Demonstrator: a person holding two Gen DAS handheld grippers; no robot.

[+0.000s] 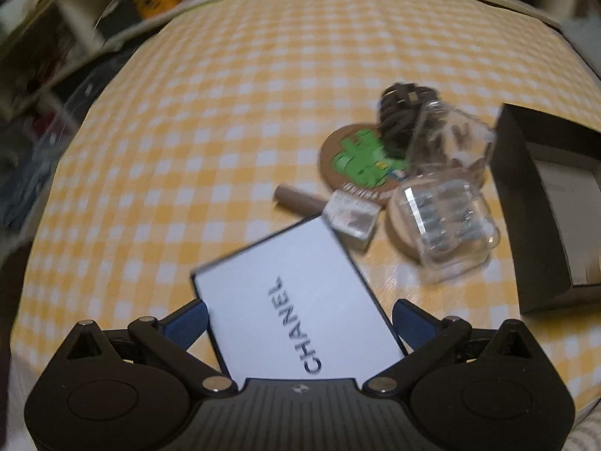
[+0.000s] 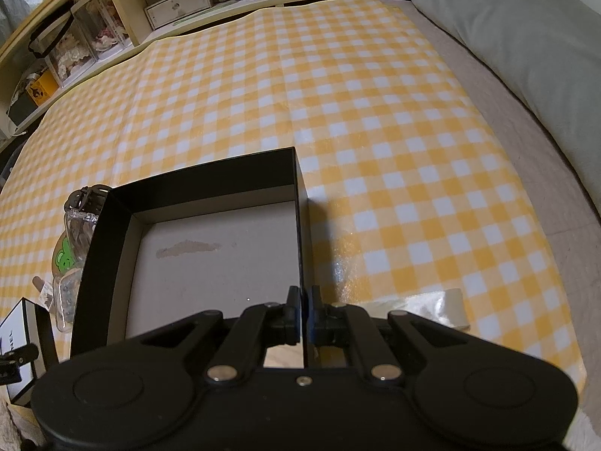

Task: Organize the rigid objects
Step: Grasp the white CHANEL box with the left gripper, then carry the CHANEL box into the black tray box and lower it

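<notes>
My left gripper (image 1: 300, 319) is shut on a white box (image 1: 285, 282) with black edges and dark lettering; its blue pads (image 1: 188, 319) press the box's two long sides. The same white box (image 2: 15, 327) shows at the lower left of the right wrist view. My right gripper (image 2: 305, 300) is shut on the right wall of an open black box (image 2: 210, 176) with a bare grey floor. Between the two boxes lie a cork coaster with a green cactus (image 1: 360, 161), a coiled black cable (image 1: 402, 112), clear plastic cases (image 1: 443, 218), a small clear cube (image 1: 351, 218) and a brown tube (image 1: 296, 197).
Everything rests on a yellow-and-white checked cloth (image 2: 375, 112). A grey pillow (image 2: 526, 30) lies along the right. Shelves with bins and a drawer unit (image 2: 176, 0) line the far and left edges. A clear crumpled scrap (image 2: 432, 308) lies right of my right gripper.
</notes>
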